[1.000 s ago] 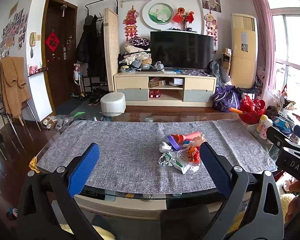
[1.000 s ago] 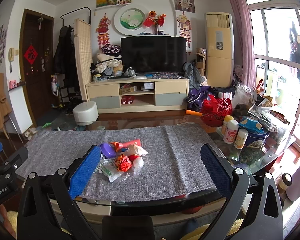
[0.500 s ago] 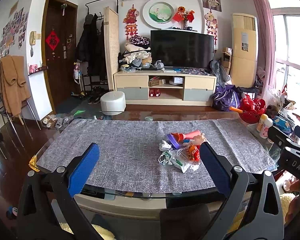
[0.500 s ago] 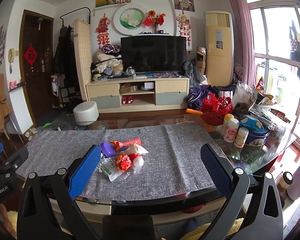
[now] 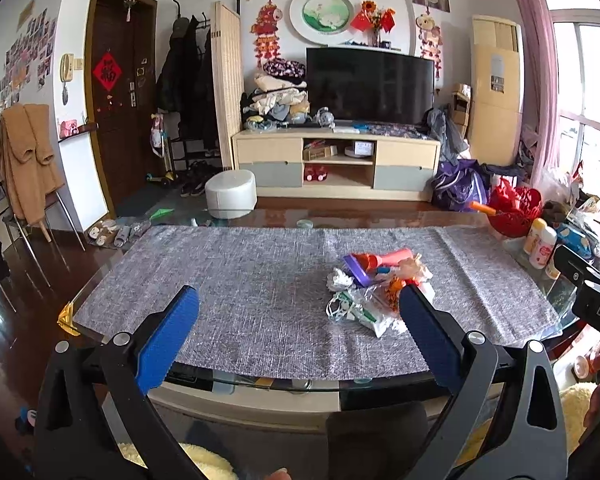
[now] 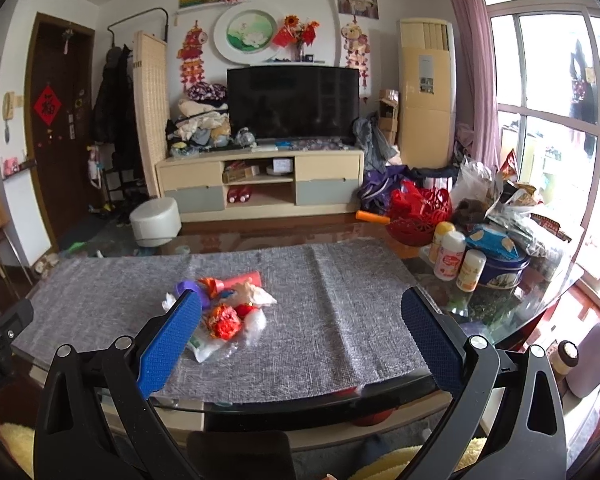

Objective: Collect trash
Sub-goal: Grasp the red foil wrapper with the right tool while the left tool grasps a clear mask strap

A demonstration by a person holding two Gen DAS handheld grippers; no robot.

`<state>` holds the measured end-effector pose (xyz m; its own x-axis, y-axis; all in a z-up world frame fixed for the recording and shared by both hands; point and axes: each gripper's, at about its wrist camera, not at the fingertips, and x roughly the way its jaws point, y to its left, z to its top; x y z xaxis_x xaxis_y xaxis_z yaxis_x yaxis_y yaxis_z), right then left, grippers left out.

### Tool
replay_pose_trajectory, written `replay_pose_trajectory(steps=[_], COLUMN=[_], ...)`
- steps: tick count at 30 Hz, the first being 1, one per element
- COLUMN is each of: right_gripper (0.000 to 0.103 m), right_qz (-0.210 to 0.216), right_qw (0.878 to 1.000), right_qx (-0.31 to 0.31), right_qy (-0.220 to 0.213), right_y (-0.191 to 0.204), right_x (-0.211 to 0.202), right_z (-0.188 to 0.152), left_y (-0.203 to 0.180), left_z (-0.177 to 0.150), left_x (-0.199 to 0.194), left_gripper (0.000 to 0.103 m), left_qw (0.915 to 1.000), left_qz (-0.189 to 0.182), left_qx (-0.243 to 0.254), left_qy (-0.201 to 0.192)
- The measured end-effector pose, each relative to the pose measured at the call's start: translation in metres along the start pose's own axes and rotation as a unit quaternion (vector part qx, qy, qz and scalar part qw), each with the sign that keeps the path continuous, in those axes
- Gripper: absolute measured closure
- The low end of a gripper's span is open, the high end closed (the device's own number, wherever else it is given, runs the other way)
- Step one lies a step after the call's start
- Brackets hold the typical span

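A small heap of trash (image 5: pixel 374 292) lies on the grey cloth (image 5: pixel 240 280) of the glass table: clear plastic wrappers, a purple cap, a red tube, crumpled white and orange bits. It also shows in the right wrist view (image 6: pixel 224 312). My left gripper (image 5: pixel 298 336) is open and empty, held at the table's near edge, with the heap just beyond its right finger. My right gripper (image 6: pixel 300 338) is open and empty at the near edge, with the heap just beyond its left finger.
Bottles (image 6: pixel 454 258), a blue tin (image 6: pixel 500 268), bags and a red basket (image 6: pixel 418 216) crowd the table's right end. A white stool (image 5: pixel 230 194) and a TV cabinet (image 5: pixel 336 164) stand beyond the table. A chair with a brown coat (image 5: pixel 26 164) stands at the left.
Both grippers have shifted slightly; the heap sits a little nearer the inner finger in each view. Nothing has been grasped.
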<state>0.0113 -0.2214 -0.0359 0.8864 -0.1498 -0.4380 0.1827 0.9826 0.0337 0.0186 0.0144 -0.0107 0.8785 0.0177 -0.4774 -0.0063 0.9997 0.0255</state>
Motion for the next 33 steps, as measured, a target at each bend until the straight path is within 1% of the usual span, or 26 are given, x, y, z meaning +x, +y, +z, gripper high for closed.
replay_pose_trajectory(steps=[3, 9, 14, 20, 22, 25, 31, 33], right_gripper=[0.003, 0.003, 0.003, 0.003, 0.003, 0.003, 0.003, 0.003], right_qz=[0.008, 0.019, 0.036, 0.066, 0.074, 0.081, 0.082, 0.091], right_qw=[1.0, 0.999, 0.997, 0.992, 0.99, 0.985, 0.983, 0.981], right_qx=[0.001, 0.008, -0.005, -0.004, -0.006, -0.014, -0.023, -0.016], right_qy=[0.016, 0.044, 0.074, 0.106, 0.119, 0.149, 0.163, 0.172], right_y=[-0.002, -0.002, 0.011, 0.026, 0.03, 0.039, 0.05, 0.053], right_x=[0.012, 0.042, 0.074, 0.111, 0.12, 0.139, 0.163, 0.174], right_z=[-0.004, -0.014, -0.02, -0.029, -0.031, -0.034, -0.036, -0.036], left_y=[0.002, 0.0, -0.001, 0.003, 0.006, 0.008, 0.013, 0.013], left_z=[-0.004, -0.011, -0.015, -0.017, -0.017, -0.019, -0.026, -0.026], left_x=[0.012, 0.043, 0.074, 0.108, 0.12, 0.139, 0.167, 0.173], left_gripper=[0.008, 0.008, 0.008, 0.008, 0.008, 0.008, 0.008, 0.008], left_qw=[0.9999, 0.9989, 0.9972, 0.9949, 0.9938, 0.9921, 0.9893, 0.9885], left_qz=[-0.004, 0.01, 0.017, 0.025, 0.024, 0.02, 0.001, -0.003], left_qx=[0.0, 0.014, 0.025, 0.027, 0.029, 0.029, 0.023, 0.021], left_qy=[0.013, 0.043, 0.068, 0.094, 0.104, 0.12, 0.144, 0.15])
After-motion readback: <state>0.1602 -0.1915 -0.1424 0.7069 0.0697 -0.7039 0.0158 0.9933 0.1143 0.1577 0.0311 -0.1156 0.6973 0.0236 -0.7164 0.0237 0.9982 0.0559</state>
